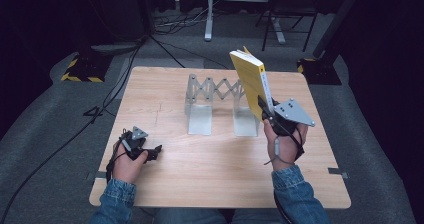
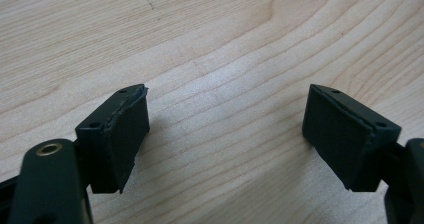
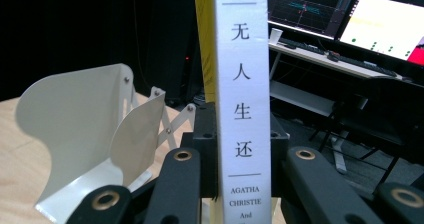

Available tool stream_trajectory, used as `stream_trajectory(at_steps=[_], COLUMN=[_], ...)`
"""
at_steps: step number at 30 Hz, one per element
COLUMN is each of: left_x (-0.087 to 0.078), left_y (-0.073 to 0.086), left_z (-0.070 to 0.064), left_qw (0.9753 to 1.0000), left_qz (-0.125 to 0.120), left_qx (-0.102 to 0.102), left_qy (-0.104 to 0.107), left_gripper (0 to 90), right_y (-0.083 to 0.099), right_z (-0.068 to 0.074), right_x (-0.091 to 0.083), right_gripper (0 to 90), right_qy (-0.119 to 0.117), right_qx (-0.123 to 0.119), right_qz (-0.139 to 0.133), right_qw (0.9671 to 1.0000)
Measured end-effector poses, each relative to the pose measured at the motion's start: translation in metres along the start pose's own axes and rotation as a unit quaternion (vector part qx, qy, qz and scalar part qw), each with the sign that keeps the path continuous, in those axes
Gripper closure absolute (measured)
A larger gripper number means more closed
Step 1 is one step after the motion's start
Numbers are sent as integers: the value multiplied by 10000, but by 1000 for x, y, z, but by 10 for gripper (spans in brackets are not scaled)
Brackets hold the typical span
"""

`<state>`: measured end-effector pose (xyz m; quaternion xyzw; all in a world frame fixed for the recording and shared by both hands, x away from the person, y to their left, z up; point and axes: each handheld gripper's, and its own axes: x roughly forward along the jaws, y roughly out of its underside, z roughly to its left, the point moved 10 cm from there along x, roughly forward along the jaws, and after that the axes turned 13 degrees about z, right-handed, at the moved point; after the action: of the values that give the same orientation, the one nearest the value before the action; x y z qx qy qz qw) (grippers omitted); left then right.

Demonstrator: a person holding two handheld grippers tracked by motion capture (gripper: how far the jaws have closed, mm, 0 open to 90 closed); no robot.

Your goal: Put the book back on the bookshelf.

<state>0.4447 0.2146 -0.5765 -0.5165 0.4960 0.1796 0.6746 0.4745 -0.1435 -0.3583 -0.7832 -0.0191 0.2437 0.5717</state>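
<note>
Yellow book [image 1: 248, 81] clamped upright in right hand-held gripper [image 1: 267, 113], beside rack [image 1: 220, 104].

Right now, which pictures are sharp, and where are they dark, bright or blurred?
High view: soft overall, table evenly lit, surroundings very dark. Left gripper view: wood grain sharp, each pad throws a soft shadow. Right gripper view: book spine sharp, screen behind overexposed, left background black, near tool parts blurred.

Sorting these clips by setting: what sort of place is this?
Likely a lab or recording studio: dark curtained surrounds, lit monitors on a desk behind, cables trailing over grey carpet, and hazard-striped stand bases around one wooden table.
</note>
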Motion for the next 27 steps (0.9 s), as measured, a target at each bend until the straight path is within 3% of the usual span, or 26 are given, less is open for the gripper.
stream_trajectory(at_steps=[9,17,24,27], left_x=[0,0,0,0], left_y=[0,0,0,-1], left_z=[0,0,-1,-1], left_qw=[10000,10000,10000,10000], left_qz=[9,4,4,-3], left_qx=[17,24,10,-1], left_qy=[-5,-24,-12,-10], left_gripper=[177,176,176,175], right_y=[-10,-30,-21,-14], right_z=[-3,3,1,-1], right_x=[25,24,45,56], right_gripper=[759,758,758,758], right_qy=[65,11,65,211], right_qx=[306,307,494,465], right_qz=[-43,-287,-173,-108], right_qw=[9995,9991,9986,9986])
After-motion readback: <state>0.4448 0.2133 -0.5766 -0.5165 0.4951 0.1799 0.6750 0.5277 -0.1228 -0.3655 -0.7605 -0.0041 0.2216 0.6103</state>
